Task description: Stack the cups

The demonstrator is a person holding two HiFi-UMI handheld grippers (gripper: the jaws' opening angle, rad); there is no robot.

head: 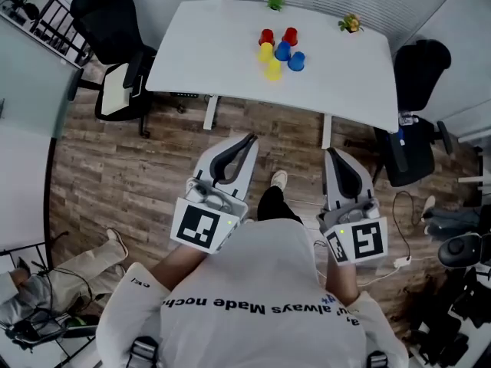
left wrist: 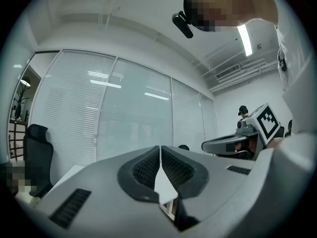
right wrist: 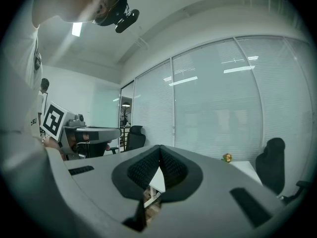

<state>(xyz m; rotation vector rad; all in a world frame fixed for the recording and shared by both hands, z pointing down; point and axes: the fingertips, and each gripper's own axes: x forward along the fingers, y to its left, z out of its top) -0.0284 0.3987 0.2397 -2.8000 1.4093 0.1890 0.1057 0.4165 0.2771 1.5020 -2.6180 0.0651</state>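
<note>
In the head view, six small plastic cups cluster on the far half of the white rectangular bench [head: 222, 67]. Two red cups [head: 266, 37] stand at the back, two yellow cups [head: 272, 70] to the left and front, and two blue cups [head: 296, 60] to the right, all touching or just beside one another. Whether any is already nested, or holds anything, is too small to tell. The left gripper [head: 247, 141] and the right gripper [head: 333, 156] both hang over the brown wooden floor [head: 115, 167], short of the bench's near edge and pointing toward it. They are well apart from the cups, which lie ahead between the two lines of reach, the yellow ones somewhat nearer the left gripper. A small green toy [head: 275, 3] and a small yellow-orange toy [head: 350, 24] sit along the far edge. In the left gripper view, the ribbed black pads [left wrist: 146, 168] meet tip to tip, clenched on nothing, and no cup shows. In the right gripper view, the jaws are likewise pressed together and empty. The yellow-orange toy sits off to the right, with a black office chair [right wrist: 271, 162] beyond. Both grippers would probably need to go forward and part their jaws before taking a cup.
</note>
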